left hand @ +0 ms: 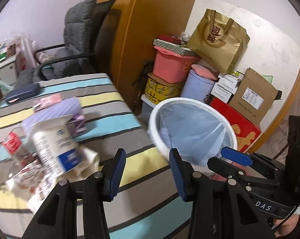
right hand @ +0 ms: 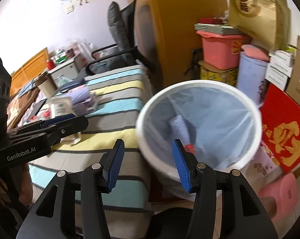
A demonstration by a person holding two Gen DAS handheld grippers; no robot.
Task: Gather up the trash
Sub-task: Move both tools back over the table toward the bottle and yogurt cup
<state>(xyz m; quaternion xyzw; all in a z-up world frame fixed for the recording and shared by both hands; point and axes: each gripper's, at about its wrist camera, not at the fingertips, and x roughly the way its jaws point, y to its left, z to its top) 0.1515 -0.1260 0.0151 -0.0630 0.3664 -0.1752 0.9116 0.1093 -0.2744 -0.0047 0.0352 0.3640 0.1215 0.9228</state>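
Observation:
A white bin (left hand: 191, 127) lined with a clear bag stands beside the striped table (left hand: 114, 115); in the right wrist view the bin's rim (right hand: 255, 107) is close ahead, with a pale wrapper and a small red piece (right hand: 189, 147) inside. Trash lies on the table's left: a white and blue packet (left hand: 56, 147), a purple box (left hand: 70, 111), red and white wrappers (left hand: 12, 143). My left gripper (left hand: 148, 171) is open and empty over the table's near edge. My right gripper (right hand: 148, 167) is open and empty at the bin's near rim; it also shows in the left wrist view (left hand: 237, 157).
A grey cushioned chair (left hand: 78, 45) stands behind the table. Stacked boxes, a pink tub (left hand: 169, 67), a lilac container (left hand: 197, 87), a gold bag (left hand: 219, 41) and a red box (left hand: 235, 123) crowd the wall behind the bin. A pink stool (right hand: 277, 195) sits on the floor.

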